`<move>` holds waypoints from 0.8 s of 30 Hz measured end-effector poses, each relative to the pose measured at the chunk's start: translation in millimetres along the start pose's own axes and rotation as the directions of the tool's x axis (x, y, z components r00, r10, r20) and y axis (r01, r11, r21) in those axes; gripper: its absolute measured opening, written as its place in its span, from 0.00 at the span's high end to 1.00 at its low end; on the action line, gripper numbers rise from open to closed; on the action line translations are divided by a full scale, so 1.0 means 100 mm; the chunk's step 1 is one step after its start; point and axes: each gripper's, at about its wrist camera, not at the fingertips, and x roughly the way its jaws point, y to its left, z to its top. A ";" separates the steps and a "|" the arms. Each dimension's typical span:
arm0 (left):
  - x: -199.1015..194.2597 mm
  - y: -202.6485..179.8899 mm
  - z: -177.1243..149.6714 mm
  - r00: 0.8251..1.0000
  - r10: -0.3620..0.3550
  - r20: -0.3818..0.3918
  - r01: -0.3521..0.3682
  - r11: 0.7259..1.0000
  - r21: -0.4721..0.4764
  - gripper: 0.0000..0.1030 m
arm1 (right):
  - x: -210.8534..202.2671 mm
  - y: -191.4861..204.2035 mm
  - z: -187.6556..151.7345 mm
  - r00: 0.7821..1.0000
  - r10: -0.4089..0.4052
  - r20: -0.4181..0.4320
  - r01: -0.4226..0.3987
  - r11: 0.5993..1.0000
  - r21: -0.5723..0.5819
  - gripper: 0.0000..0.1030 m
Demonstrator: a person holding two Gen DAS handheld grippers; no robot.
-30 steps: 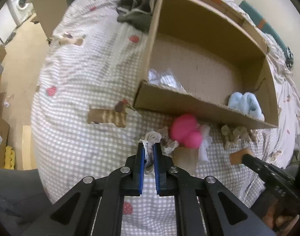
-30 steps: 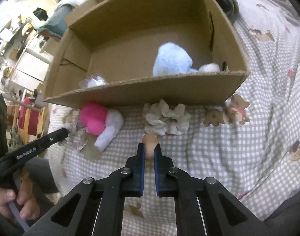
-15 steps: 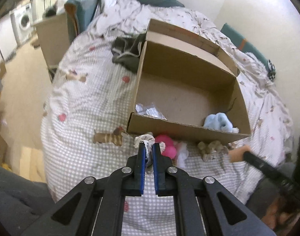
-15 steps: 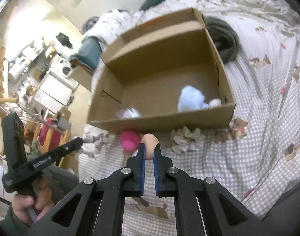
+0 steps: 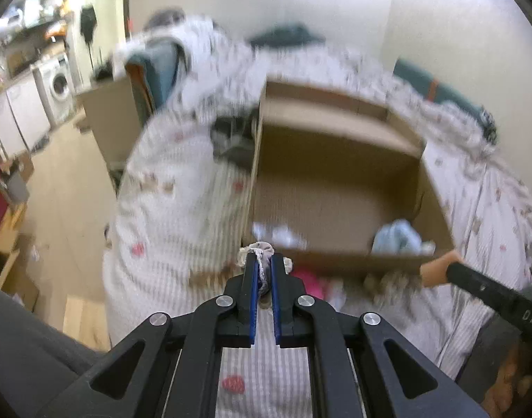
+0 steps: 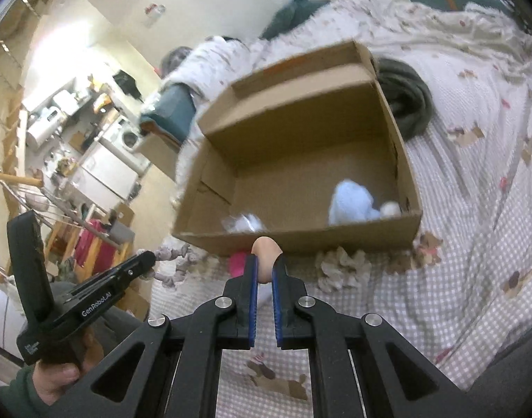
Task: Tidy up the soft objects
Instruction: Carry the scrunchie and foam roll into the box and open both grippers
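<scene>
Mostly the left wrist view is smeared by motion blur, so the checked bedspread (image 5: 168,188) and the cardboard box (image 5: 335,261) show only as soft shapes. Even so, the left gripper (image 5: 264,271) is plainly pinching a greyish-white frilly cloth piece (image 5: 260,249), whose lower part is hidden between the blue pads. The right gripper (image 6: 265,271) is clamped on a peach-coloured soft ball (image 6: 265,249), only its rounded top showing above the fingers. Both items sit in front of the box's near wall. Inside the box lie a pale blue plush (image 6: 351,205) and a crinkled clear bag (image 6: 243,223), each partly cut off by that wall. A pink plush (image 6: 236,264) outside the box is largely hidden behind the right gripper, and a beige scrunchie (image 6: 341,264) lies on the bedspread just beside the box.
</scene>
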 end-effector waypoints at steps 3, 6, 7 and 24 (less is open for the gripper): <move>-0.20 -0.04 0.10 0.995 -0.002 0.101 0.001 1.000 0.015 0.94 | -0.12 0.06 0.05 0.999 0.013 0.050 -0.012 1.000 -0.021 0.91; -0.28 -0.08 0.26 0.990 -0.032 0.135 0.030 0.999 0.018 0.94 | -0.21 0.07 0.14 0.996 0.031 0.085 -0.029 0.999 -0.025 0.91; -0.28 -0.10 0.35 0.990 -0.048 0.134 0.045 0.999 0.023 0.94 | -0.23 0.07 0.19 0.995 0.034 0.094 -0.032 0.999 -0.026 0.91; 0.72 -0.26 1.02 0.998 -0.034 0.061 0.029 0.996 0.079 0.94 | 0.30 -0.28 0.88 0.996 -0.051 0.067 0.054 0.997 -0.048 0.91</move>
